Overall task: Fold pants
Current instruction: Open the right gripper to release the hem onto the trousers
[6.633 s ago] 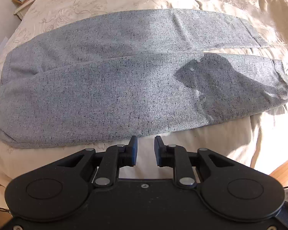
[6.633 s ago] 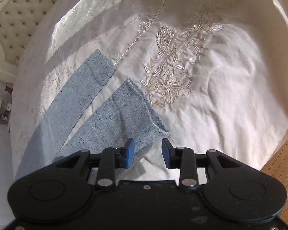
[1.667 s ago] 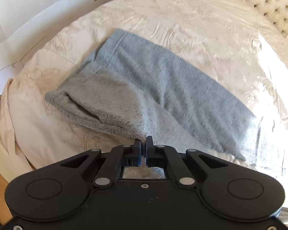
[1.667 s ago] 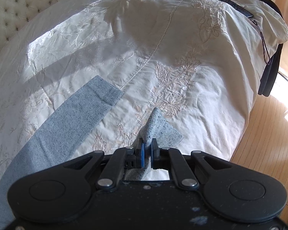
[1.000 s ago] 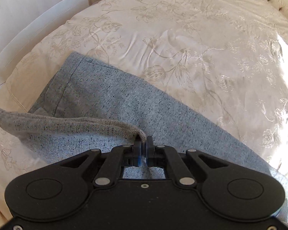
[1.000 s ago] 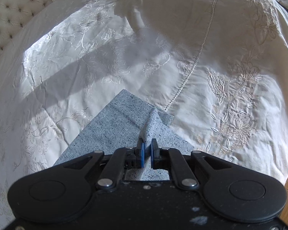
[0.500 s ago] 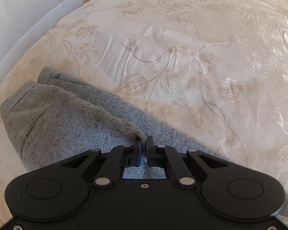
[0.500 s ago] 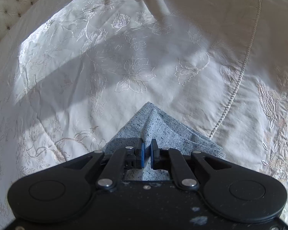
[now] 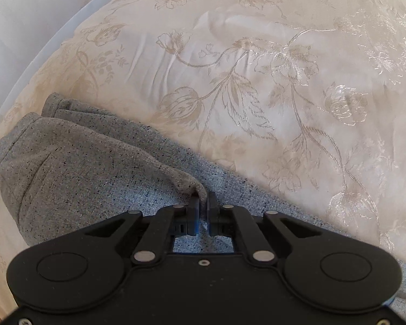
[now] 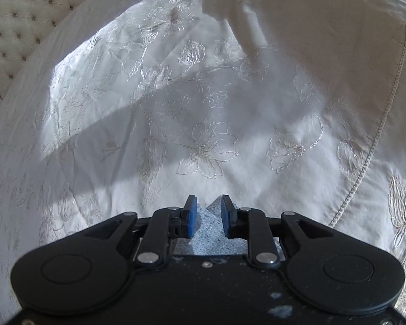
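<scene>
On embroidered bedspread [image 9: 257,54], grey pants [image 9: 67,168], tufted headboard [image 10: 21,19] behind

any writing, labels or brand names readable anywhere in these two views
None: no readable text in either view.
The grey pants show no tag or print.
The cream bedspread carries only embroidered flowers.
The left gripper and the right gripper bear no markings.

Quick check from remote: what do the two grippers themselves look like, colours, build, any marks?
Both are matte black: wide rounded bodies with two round bosses, silver pivot screws on the linkage arms. The right gripper has blue pads and pale specks on its housing; the left gripper shows blue only along one pad's edge.
</scene>
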Tool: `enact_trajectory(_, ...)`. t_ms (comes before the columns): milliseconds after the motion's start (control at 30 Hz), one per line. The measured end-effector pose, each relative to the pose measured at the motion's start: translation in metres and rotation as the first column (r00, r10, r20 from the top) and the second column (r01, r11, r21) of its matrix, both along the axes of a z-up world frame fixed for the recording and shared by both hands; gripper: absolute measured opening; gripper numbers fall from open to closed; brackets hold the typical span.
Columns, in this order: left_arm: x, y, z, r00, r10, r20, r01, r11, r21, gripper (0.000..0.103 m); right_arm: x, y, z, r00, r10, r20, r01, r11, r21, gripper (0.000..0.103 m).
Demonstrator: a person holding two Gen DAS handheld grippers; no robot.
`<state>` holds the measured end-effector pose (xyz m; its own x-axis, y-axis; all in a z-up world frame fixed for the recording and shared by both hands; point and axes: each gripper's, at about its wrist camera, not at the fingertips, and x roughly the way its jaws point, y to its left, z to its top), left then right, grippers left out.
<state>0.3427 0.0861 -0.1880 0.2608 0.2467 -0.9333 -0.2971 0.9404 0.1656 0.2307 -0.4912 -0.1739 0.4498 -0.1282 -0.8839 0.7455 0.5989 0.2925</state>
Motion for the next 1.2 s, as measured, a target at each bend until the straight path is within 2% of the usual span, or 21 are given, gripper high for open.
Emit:
enact_trajectory(133,0.006,0.002,-0.006,1.0,0.008,-0.011,-0.008,1.0,-0.001,0.008,-0.026,-0.012,-0.002,0.996,0.084,-0.028,-0.083,0.996,0.021,0.023)
enact_trajectory(300,0.012,0.012,-0.01,0.997,0.071,-0.024,-0.072,0.997,-0.035,0.009,-0.055,-0.015,-0.017,0.985,0.166,-0.048,-0.162,0.985,0.066,0.025)
enact_trajectory(500,0.006,-0.005,-0.012,1.0,0.012,-0.022,-0.01,0.998,0.057,0.009,-0.068,-0.018,-0.031,0.972,0.236,-0.017,-0.232,0.963,0.134,0.027)
enact_trajectory(533,0.005,-0.008,-0.013,1.0,-0.002,-0.023,0.004,0.997,0.074,0.009,-0.07,-0.018,-0.03,0.965,0.261,-0.002,-0.258,0.957,0.134,0.025)
enact_trajectory(567,0.004,-0.01,-0.013,1.0,-0.013,-0.023,0.015,0.996,0.088,0.009,-0.071,-0.016,-0.028,0.957,0.289,0.01,-0.288,0.95,0.125,0.01)
enact_trajectory(600,0.004,-0.012,-0.014,1.0,-0.019,-0.024,0.022,0.995,0.098,0.009,-0.072,-0.014,-0.024,0.948,0.319,0.017,-0.319,0.941,0.116,0.004)
enact_trajectory(700,0.004,-0.011,-0.013,1.0,-0.018,-0.025,0.02,0.995,0.101,0.009,-0.08,-0.01,-0.008,0.927,0.374,-0.009,-0.371,0.922,0.108,0.004)
enact_trajectory(800,0.005,-0.01,-0.013,1.0,-0.011,-0.025,0.014,0.995,0.101,0.009,-0.097,-0.018,0.003,0.929,0.368,-0.052,-0.36,0.926,0.113,0.004)
enact_trajectory(833,0.005,-0.01,-0.013,1.0,-0.011,-0.025,0.014,0.995,0.102,0.009,-0.101,-0.02,0.004,0.93,0.361,-0.065,-0.353,0.929,0.113,0.004)
enact_trajectory(867,0.006,-0.01,-0.013,1.0,-0.012,-0.024,0.015,0.994,0.105,0.009,-0.102,-0.021,0.004,0.93,0.354,-0.097,-0.347,0.934,0.084,0.01)
enact_trajectory(933,0.004,-0.013,-0.013,1.0,-0.018,-0.023,0.02,0.994,0.111,0.009,-0.099,-0.025,0.006,0.93,0.347,-0.124,-0.349,0.937,0.004,0.013)
enact_trajectory(967,0.004,-0.014,-0.013,1.0,-0.02,-0.023,0.022,0.993,0.114,0.009,-0.097,-0.029,0.008,0.939,0.332,-0.094,-0.334,0.943,-0.005,0.018)
enact_trajectory(1067,0.002,-0.016,-0.013,1.0,-0.023,-0.022,0.025,0.993,0.117,0.009,-0.081,-0.039,0.007,0.958,0.285,0.034,-0.287,0.955,0.075,0.024)
enact_trajectory(1133,0.002,-0.017,-0.013,1.0,-0.021,-0.02,0.023,0.993,0.115,0.009,-0.056,-0.038,0.0,0.952,0.3,0.054,-0.304,0.949,0.086,0.025)
enact_trajectory(1200,0.002,-0.016,-0.013,1.0,-0.02,-0.019,0.022,0.993,0.113,0.009,-0.038,-0.035,-0.008,0.943,0.331,0.035,-0.333,0.94,0.079,0.027)
